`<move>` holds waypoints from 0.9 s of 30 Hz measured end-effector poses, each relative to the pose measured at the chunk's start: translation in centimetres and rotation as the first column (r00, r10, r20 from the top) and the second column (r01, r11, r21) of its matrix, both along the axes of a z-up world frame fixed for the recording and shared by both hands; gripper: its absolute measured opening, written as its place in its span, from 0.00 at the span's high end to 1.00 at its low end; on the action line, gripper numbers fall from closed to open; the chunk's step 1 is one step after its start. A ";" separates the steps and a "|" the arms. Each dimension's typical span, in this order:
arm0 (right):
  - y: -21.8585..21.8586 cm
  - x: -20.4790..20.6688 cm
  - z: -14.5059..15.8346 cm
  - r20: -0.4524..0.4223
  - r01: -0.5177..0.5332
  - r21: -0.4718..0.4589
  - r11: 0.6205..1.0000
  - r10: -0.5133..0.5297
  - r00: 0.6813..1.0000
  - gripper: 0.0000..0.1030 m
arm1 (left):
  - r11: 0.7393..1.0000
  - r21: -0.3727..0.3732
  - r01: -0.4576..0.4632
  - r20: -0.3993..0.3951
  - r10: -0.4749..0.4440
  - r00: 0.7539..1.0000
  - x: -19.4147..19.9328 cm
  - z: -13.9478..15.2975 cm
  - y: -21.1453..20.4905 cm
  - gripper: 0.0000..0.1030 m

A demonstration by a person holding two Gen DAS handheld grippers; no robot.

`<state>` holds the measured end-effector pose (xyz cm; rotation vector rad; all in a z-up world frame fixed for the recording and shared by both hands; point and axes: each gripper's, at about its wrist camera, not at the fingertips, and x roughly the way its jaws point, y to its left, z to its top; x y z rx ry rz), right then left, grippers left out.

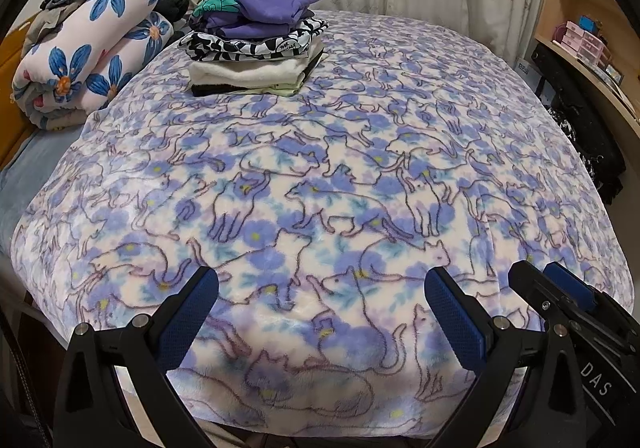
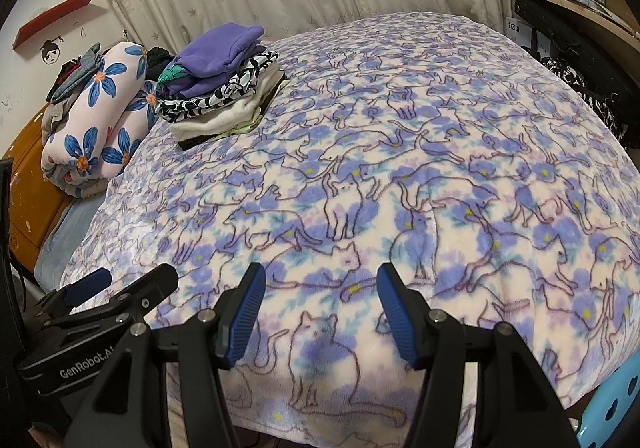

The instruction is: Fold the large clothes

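So both grippers hang wide open and empty over the near edge of the bed [image 1: 24,184], left gripper [image 1: 322,290] just beside the right gripper [image 2: 322,288]. Folded stack [image 1: 256,44] sits well ahead, to their left. Clothes look soft and floppy; probably best pinched at corners or hems.

Left gripper [image 1: 322,294] fingers spread wide above the bed's near edge, gripping nothing; cat-print blanket [image 1: 340,176] covers the bed; folded clothes stack [image 1: 256,40] at far-left corner; right gripper [image 1: 560,288] alongside
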<state>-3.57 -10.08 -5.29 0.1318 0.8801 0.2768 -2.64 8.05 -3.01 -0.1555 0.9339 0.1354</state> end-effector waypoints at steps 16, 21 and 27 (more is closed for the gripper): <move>0.0 -0.1 0.1 0.000 -0.002 0.000 1.000 0.002 1.000 0.44 | 1.000 -0.003 -0.004 -0.005 0.004 1.000 -0.1 -0.1 -0.2 0.01; 0.1 -0.1 -0.2 -0.002 0.000 0.002 1.000 0.000 1.000 0.44 | 1.000 0.000 -0.005 -0.007 0.005 1.000 -0.6 -0.5 0.2 0.01; 0.1 -0.1 -0.3 -0.001 0.000 0.001 1.000 0.000 1.000 0.44 | 1.000 -0.004 -0.006 -0.011 0.006 1.000 -1.0 -0.8 0.5 0.01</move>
